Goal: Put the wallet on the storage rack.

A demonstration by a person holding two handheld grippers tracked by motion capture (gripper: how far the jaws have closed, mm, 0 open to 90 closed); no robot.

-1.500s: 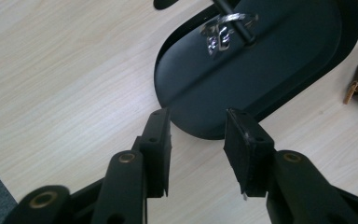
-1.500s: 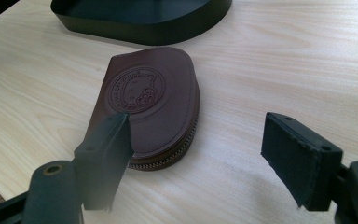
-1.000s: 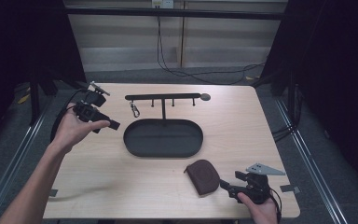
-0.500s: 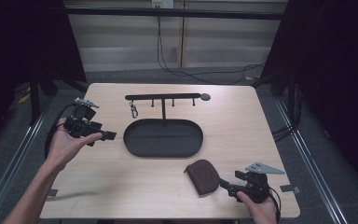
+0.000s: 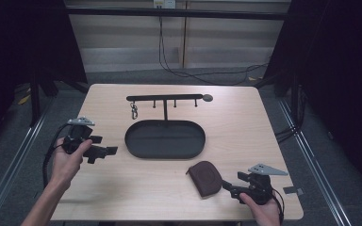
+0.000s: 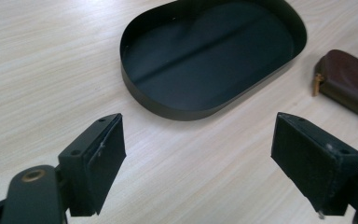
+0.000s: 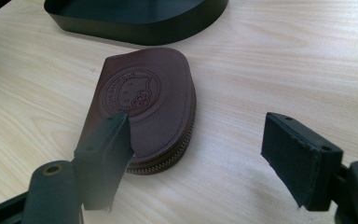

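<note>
Jaws gape both sides; pouch [image 7: 144,107] emblem legible from right gripper view.

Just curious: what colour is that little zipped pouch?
Dark brown leather pouch, round stamped emblem; clearest in the right gripper view.

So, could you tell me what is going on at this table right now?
A person holds a gripper in each hand. The right gripper sits open beside a brown zip pouch, not gripping it. The left gripper, empty, its jaws just opened wide, points toward the empty black oval tray. Keys hang on the rack behind.
</note>
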